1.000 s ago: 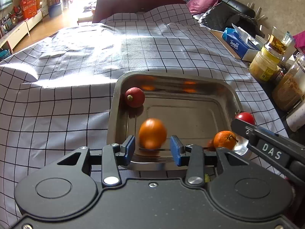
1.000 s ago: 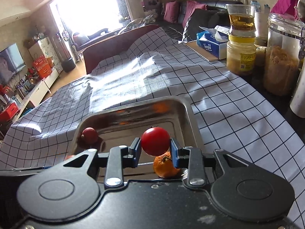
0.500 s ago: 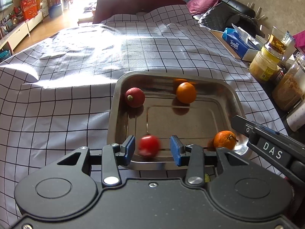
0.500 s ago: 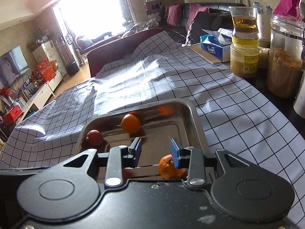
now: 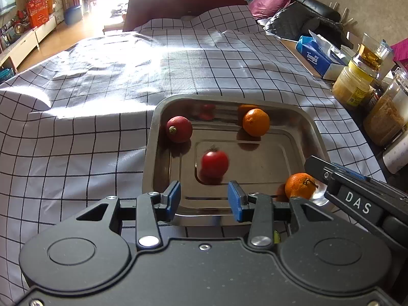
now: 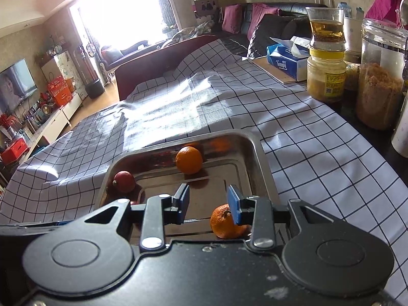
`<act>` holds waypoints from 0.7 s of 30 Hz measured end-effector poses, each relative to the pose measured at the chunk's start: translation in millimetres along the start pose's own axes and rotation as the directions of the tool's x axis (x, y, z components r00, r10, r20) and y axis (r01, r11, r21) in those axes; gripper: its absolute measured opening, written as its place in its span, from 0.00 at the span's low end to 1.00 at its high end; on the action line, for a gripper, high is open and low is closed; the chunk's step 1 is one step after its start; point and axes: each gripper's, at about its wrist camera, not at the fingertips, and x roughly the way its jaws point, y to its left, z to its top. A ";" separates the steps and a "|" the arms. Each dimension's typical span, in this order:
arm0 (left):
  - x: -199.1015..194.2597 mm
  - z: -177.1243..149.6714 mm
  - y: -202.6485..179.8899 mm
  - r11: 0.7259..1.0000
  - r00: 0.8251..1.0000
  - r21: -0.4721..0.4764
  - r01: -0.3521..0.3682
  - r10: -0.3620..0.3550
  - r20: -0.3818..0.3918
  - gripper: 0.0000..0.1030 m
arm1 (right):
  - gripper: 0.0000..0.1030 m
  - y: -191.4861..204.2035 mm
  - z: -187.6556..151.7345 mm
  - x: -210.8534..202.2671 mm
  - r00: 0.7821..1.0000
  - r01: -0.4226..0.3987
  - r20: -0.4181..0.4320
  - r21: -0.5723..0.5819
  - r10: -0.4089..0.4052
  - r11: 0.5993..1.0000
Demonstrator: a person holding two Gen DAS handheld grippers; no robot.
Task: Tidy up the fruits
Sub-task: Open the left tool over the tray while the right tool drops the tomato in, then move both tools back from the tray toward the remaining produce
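A steel tray [image 5: 150, 153] [image 6: 265, 168] sits on the checked tablecloth. In it lie a dark red fruit [image 5: 179, 129] [image 6: 124, 181] at the far left, an orange [image 5: 256, 122] [image 6: 189, 160] at the far side, a mandarin [image 5: 300, 185] [image 6: 224, 221] in the near right corner, and a blurred red tomato [image 5: 214, 163] in the middle. My left gripper [image 5: 203, 201] is open and empty over the tray's near rim. My right gripper [image 6: 208, 204] is open and empty, its right pad in front of the mandarin; it also shows in the left wrist view [image 5: 357, 201].
At the right table edge stand a blue tissue box [image 5: 318, 60] [image 6: 285, 60], a yellow jar [image 6: 326, 76] with a glass of amber liquid [image 6: 327, 29] on top, and a tall jar of brown flakes [image 6: 380, 86]. A chair back [image 5: 183, 7] stands at the far end.
Both grippers let go of their fruit. The orange rolled to the tray's far side and stopped. The tomato fell from the right gripper and rolls in the tray's middle.
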 end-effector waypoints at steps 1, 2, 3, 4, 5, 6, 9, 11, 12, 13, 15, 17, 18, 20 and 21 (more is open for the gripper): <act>0.4 0.0 -0.1 1.000 1.000 -0.001 0.000 0.000 -0.002 0.48 | 0.35 0.2 -0.3 0.4 1.000 0.000 -0.003 -0.001 0.000 1.000; 0.8 -0.1 -0.2 1.000 1.000 0.000 0.001 -0.001 -0.005 0.48 | 0.35 0.3 -0.3 0.8 1.000 -0.001 -0.006 -0.002 0.001 1.000; 1.4 -0.2 -0.7 1.000 1.000 0.000 0.002 -0.002 -0.009 0.48 | 0.35 0.5 -0.7 1.2 1.000 -0.001 -0.009 -0.004 0.001 1.000; 2.0 -0.3 -0.9 1.000 1.000 0.000 0.002 -0.002 -0.013 0.48 | 0.35 0.9 -1.0 1.4 1.000 0.000 -0.012 -0.007 0.000 1.000; 2.5 -0.7 -1.2 1.000 1.000 0.000 0.001 -0.001 -0.016 0.48 | 0.36 1.2 -0.7 2.1 1.000 0.001 -0.016 -0.010 -0.001 1.000; 3.1 -1.1 -1.5 1.000 1.000 0.000 -0.002 0.002 -0.019 0.48 | 0.35 1.3 -1.0 2.8 1.000 0.000 -0.022 -0.012 -0.001 1.000; 3.8 -1.8 -2.0 1.000 1.000 0.000 -0.013 0.013 -0.023 0.49 | 0.35 2.2 -1.9 5.0 0.999 0.001 -0.050 -0.013 -0.001 1.000; 3.8 -2.2 -2.0 1.000 1.000 -0.001 -0.020 0.020 -0.023 0.50 | 0.35 1.9 -2.2 6.4 0.998 0.004 -0.064 -0.009 -0.005 1.000; 3.7 -2.2 -1.9 1.000 0.999 -0.001 -0.023 0.023 -0.023 0.52 | 0.35 2.0 -2.5 6.8 0.997 0.011 -0.071 -0.010 -0.011 1.000; 3.6 -2.3 -2.0 1.000 0.999 -0.001 -0.026 0.026 -0.023 0.56 | 0.35 1.5 -2.3 7.4 0.997 0.018 -0.076 -0.010 -0.019 1.000; 3.3 -2.4 -1.8 0.999 0.999 -0.004 -0.036 0.036 -0.018 0.57 | 0.35 0.5 -2.2 8.3 0.996 0.024 -0.089 -0.007 -0.024 1.000; 2.1 -2.6 -2.1 0.999 0.999 -0.005 -0.041 0.041 -0.014 0.57 | 0.35 -1.4 -1.9 9.7 0.994 0.019 -0.109 0.000 -0.019 1.000; 1.4 -2.5 -2.1 0.999 0.999 -0.006 -0.043 0.043 -0.012 0.57 | 0.36 -2.8 -1.7 10.8 0.993 0.013 -0.120 0.005 -0.013 1.000; -0.5 -2.8 -2.0 0.999 0.999 -0.011 -0.047 0.047 -0.004 0.57 | 0.36 -5.3 -1.4 13.4 0.990 0.008 -0.140 0.019 -0.006 1.000; -1.6 -2.8 -2.1 0.999 0.999 -0.012 -0.046 0.046 -0.001 0.57 | 0.36 -6.0 -1.5 14.5 0.989 0.011 -0.146 0.022 -0.007 1.000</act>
